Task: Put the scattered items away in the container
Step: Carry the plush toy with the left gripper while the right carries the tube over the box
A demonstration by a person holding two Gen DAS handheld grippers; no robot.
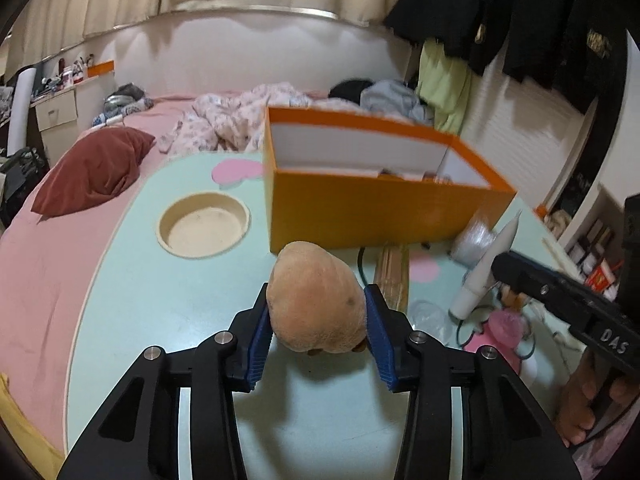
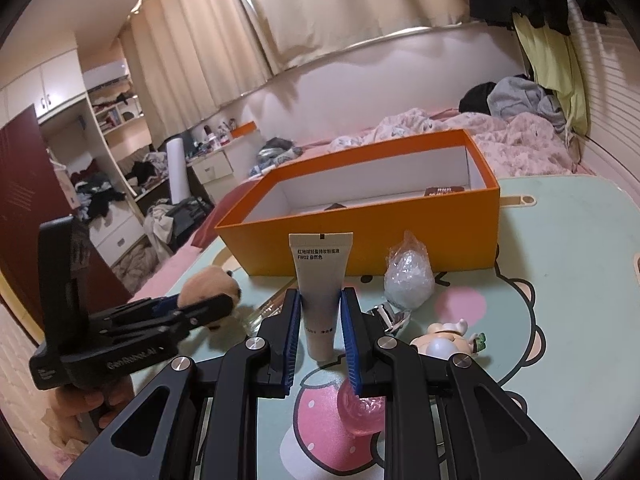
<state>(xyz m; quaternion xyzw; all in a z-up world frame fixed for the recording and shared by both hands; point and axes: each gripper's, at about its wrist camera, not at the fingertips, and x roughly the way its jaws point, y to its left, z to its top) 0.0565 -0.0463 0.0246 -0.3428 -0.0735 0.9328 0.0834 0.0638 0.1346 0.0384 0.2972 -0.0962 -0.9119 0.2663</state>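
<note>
Both grippers are loaded for the orange box (image 1: 372, 216) at frame centre: the left gripper (image 1: 318, 312) pinches a plush toy (image 1: 316, 304) just before it, the right gripper (image 2: 320, 316) clamps a tube (image 2: 320, 280) upright.

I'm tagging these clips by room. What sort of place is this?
Most likely a bedroom: an unmade bed with a pink quilt lies behind the table, clothes hang on the wall, and curtains cover the window.

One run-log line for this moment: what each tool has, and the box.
left tool: shut on plush toy | right tool: shut on tube | orange box: open, few items inside
</note>
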